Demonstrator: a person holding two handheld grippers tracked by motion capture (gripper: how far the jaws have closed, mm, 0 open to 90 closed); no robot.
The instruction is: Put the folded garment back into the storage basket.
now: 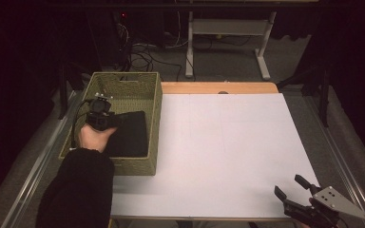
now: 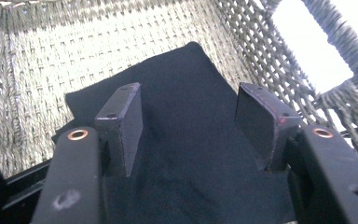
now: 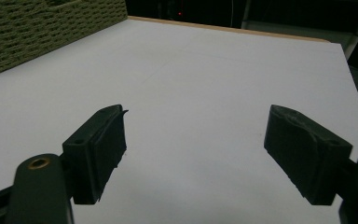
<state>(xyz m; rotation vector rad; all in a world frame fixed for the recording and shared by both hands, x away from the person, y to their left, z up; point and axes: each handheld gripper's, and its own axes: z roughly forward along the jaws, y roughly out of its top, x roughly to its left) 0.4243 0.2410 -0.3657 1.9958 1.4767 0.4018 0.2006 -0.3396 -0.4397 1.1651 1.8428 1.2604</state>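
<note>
A woven basket [image 1: 155,123] is seen at the left of the high view, standing on the left edge of the white table [image 1: 228,152]. A folded black cloth [image 1: 130,135] is laid flat on the bottom of the basket, toward its right wall. The left gripper [image 1: 100,116] is held by a hand [image 1: 94,137] inside the basket, over the left edge of the cloth. A black sleeve [image 1: 78,190] is seen coming up from the lower left of the frame.

In the left gripper view, the black cloth [image 2: 186,140] is spread across the middle of the frame, on the basket [image 2: 42,60] floor. The left gripper [image 2: 189,126] is opened wide, with nothing pinched. Its jaws are held over the cloth, and it cannot be told if the cloth is touched by them. A handle hole in the basket wall is seen at the upper right.

The right gripper [image 1: 290,187] is found at the lower right corner of the high view, well apart from the basket. In the right gripper view, the right gripper [image 3: 193,154] is opened wide too, and nothing is held in it. The bare white table [image 3: 205,79] is seen under it, and a side of the basket [image 3: 42,28] is seen at the upper left
</note>
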